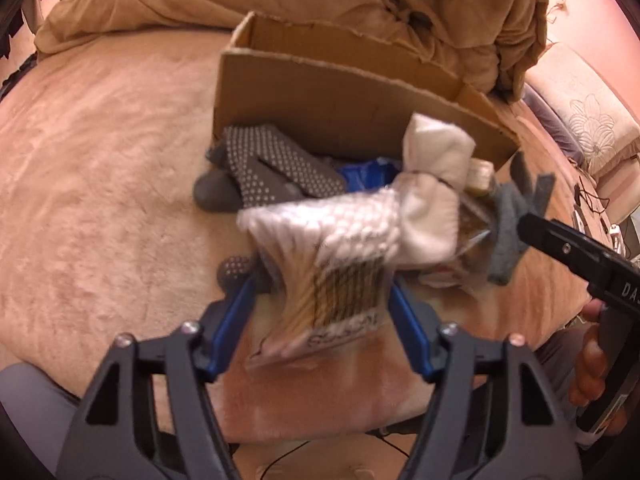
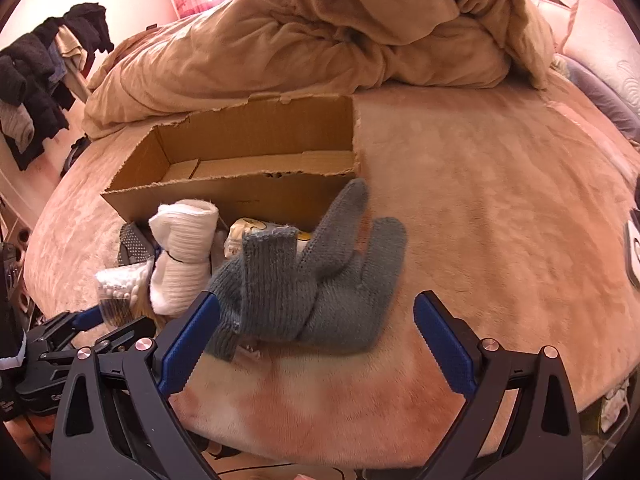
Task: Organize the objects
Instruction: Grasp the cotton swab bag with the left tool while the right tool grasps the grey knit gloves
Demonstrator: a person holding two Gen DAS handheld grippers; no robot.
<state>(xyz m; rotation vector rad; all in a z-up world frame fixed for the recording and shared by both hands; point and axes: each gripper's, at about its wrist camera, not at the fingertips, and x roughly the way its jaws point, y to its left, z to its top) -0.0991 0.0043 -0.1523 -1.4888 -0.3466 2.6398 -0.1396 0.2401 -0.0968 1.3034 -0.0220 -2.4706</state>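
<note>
The left gripper has its blue pads on both sides of a clear bag of cotton swabs, which pinches in between them; the grip is at the bag's lower part, on the wooden sticks. The bag sits at the near edge of a small heap on the plush bed cover.

The right gripper stands wide open and holds nothing. A grey knitted glove lies between and just beyond its fingers; its left pad lies at the cuff, though contact cannot be confirmed, and the right pad is clear of it.

Other heap contents: a rolled white cloth (tied round the middle), a grey dotted glove and a blue packet, mostly covered.

An open, empty cardboard box stands directly behind the heap. A crumpled tan duvet lies behind the box.
</note>
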